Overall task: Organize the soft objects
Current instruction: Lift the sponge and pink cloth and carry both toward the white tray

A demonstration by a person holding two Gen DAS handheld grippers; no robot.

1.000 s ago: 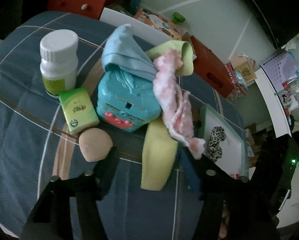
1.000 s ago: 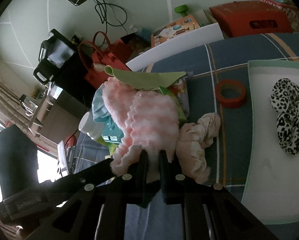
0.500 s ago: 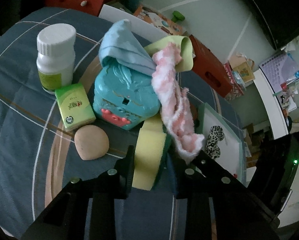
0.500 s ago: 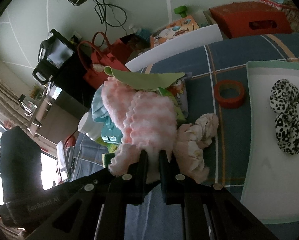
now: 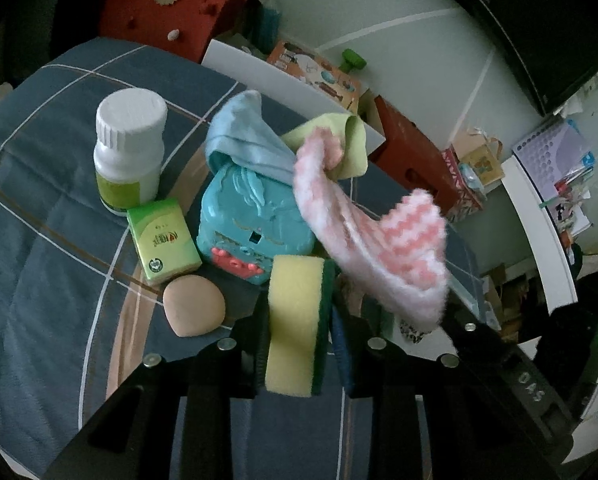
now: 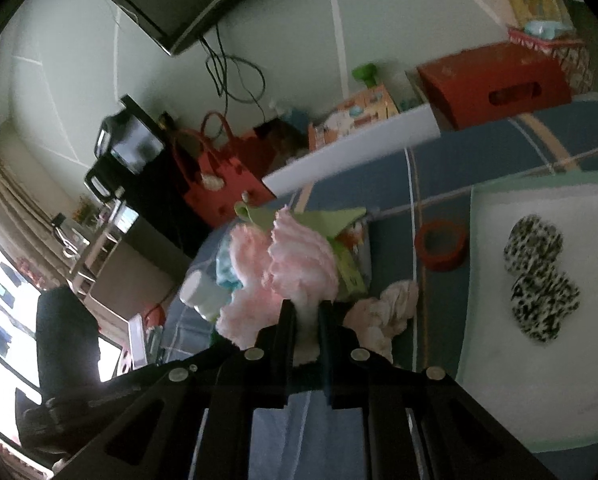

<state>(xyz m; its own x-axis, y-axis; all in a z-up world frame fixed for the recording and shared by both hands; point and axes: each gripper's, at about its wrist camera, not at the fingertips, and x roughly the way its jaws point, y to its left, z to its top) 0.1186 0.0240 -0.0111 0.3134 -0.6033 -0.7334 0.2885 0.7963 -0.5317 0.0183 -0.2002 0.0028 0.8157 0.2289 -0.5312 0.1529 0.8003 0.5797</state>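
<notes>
My left gripper point(image 5: 299, 312) is shut on a yellow sponge with a green scouring side point(image 5: 295, 320), lifted off the blue checked cover. My right gripper point(image 6: 305, 312) is shut on a pink and white fluffy sock point(image 6: 299, 260), which also shows in the left wrist view point(image 5: 379, 240), stretched up and to the right from the pile. A light blue cloth point(image 5: 243, 140) and a yellow-green cloth point(image 5: 351, 140) lie over a teal toy box point(image 5: 251, 220). A leopard-print soft item point(image 6: 539, 280) lies on the white tray point(image 6: 519, 400). A crumpled pale pink cloth point(image 6: 383, 316) lies beside the pile.
A white pill bottle point(image 5: 129, 152), a green carton point(image 5: 163, 244) and a beige round puff point(image 5: 193, 308) stand left of the toy box. A red tape roll point(image 6: 441, 244) lies near the tray. Red boxes point(image 6: 491, 84) and a white board point(image 6: 351, 156) border the far edge.
My left gripper has closed on the yellow sponge and lifted it. My right gripper has pulled the pink sock up and away from the pile.
</notes>
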